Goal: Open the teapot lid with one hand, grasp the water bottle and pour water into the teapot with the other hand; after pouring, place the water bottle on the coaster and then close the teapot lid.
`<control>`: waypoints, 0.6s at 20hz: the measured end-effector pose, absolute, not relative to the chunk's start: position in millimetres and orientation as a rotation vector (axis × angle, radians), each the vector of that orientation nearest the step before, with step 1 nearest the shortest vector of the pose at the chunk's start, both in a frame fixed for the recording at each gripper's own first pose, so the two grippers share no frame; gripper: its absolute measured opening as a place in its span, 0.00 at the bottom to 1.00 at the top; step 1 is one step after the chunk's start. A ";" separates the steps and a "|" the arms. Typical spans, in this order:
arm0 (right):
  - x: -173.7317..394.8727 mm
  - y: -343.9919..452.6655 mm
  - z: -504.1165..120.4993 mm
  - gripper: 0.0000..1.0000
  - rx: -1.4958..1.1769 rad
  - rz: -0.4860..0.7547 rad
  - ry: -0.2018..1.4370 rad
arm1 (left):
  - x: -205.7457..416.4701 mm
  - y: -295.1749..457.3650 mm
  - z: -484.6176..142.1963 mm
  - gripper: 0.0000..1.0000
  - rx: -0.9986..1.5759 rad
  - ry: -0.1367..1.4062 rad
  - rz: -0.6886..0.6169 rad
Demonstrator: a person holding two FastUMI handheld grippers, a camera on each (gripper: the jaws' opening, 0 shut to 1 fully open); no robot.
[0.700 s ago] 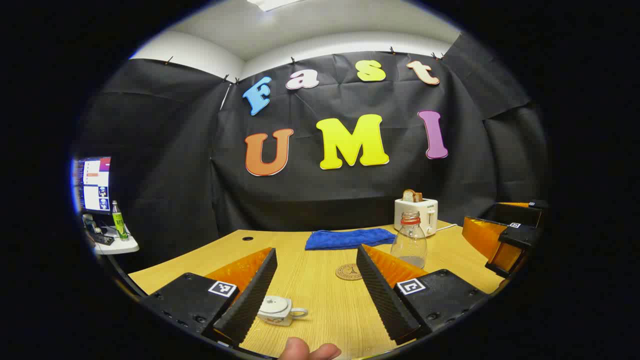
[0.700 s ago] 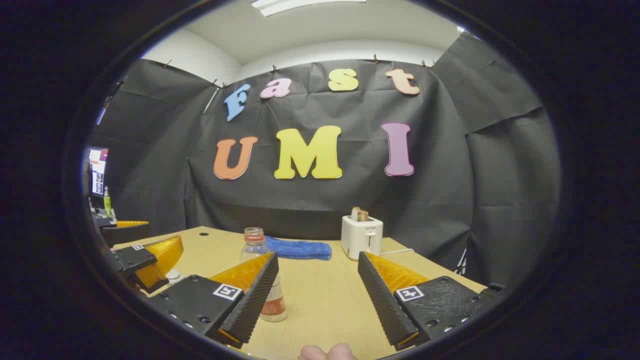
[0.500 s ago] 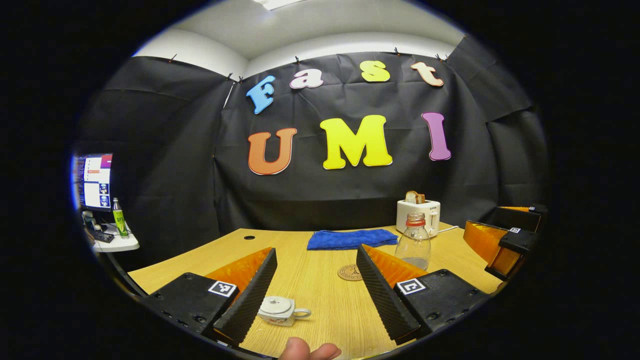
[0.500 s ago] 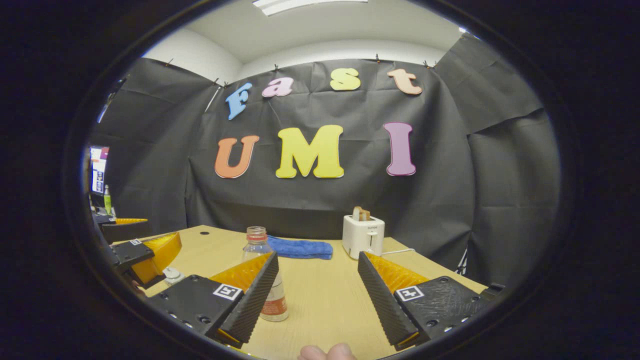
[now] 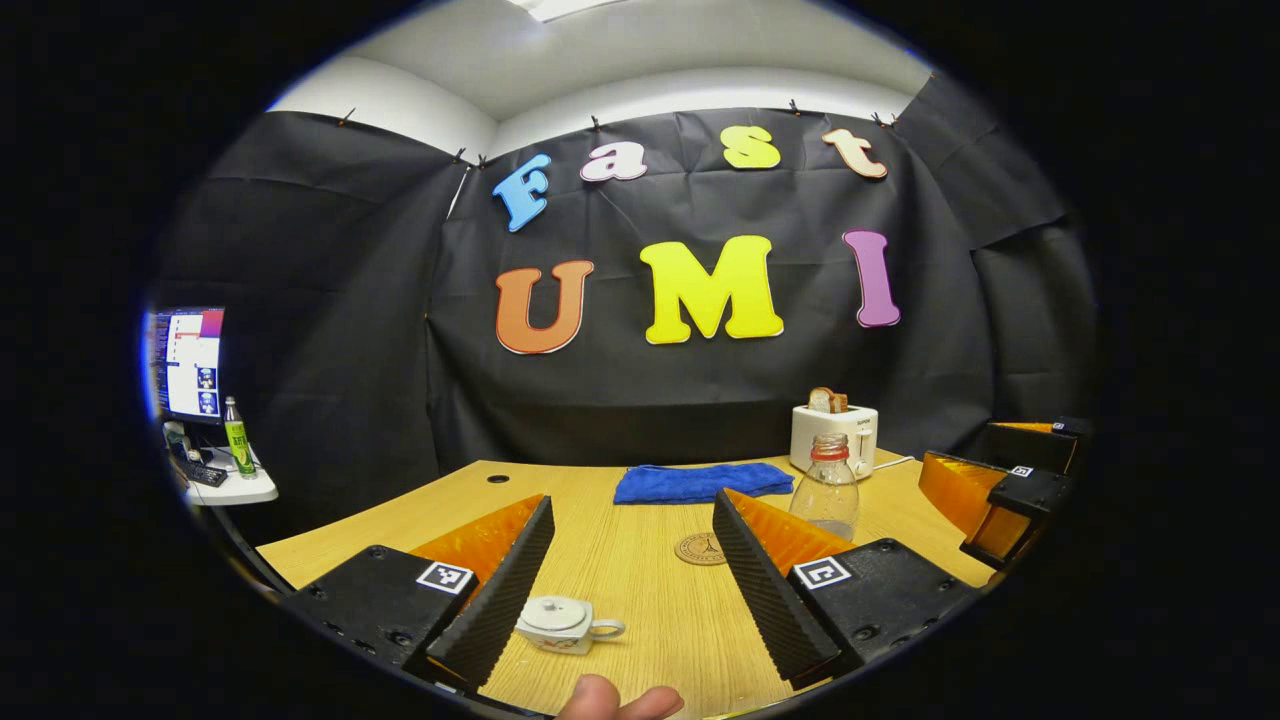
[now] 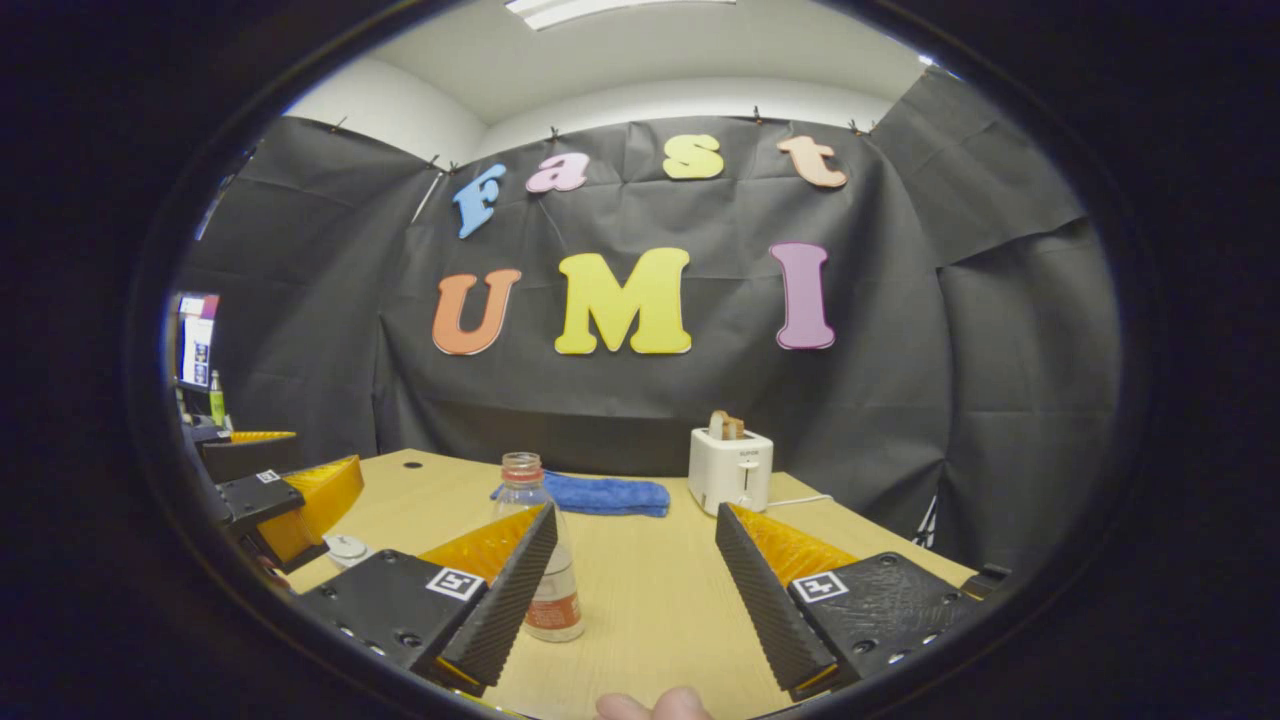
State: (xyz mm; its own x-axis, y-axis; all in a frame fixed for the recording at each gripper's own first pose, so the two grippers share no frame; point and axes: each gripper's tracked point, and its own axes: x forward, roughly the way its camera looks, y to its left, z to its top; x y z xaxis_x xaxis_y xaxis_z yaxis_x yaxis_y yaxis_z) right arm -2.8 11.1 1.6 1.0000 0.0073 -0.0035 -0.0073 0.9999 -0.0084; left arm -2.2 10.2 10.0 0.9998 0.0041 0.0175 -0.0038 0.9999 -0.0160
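Left gripper (image 5: 630, 580) over near edge of wood table (image 5: 640, 610), jaws spread wide, nothing between them. White teapot (image 5: 563, 624) w/ lid on sits on table just beside its left finger (image 5: 495, 600). Round coaster (image 5: 700, 548) further back, mid-table, bare. Right gripper (image 6: 635, 590) likewise spread wide, empty. Clear water bottle (image 6: 540, 560) upright, uncapped, partly behind its left finger (image 6: 505, 600); contact can't tell. Blue cloth (image 6: 600, 494) & white toaster (image 6: 730, 468) near back wall
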 end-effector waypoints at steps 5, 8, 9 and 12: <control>-3.5 16.9 2.7 0.96 -0.005 0.015 0.001 | -3.7 17.6 13.1 1.00 -0.024 -0.024 0.018; -3.8 17.6 2.9 0.95 -0.004 0.019 0.000 | -3.6 19.6 13.4 1.00 -0.026 -0.026 0.020; -3.8 16.7 2.8 0.95 -0.003 0.018 -0.002 | -4.4 18.4 13.4 1.00 -0.024 -0.027 0.021; -5.1 17.0 1.5 0.96 0.000 0.020 0.000 | -3.7 17.4 12.6 1.00 -0.024 -0.026 0.015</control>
State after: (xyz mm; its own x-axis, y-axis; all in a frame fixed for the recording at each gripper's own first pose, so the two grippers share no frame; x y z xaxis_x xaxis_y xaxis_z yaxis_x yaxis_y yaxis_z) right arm -5.1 17.0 1.5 0.9998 0.0199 0.0000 -0.0199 0.9998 0.0003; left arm -3.7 17.4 12.6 0.9995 0.0156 0.0258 -0.0150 0.9996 -0.0246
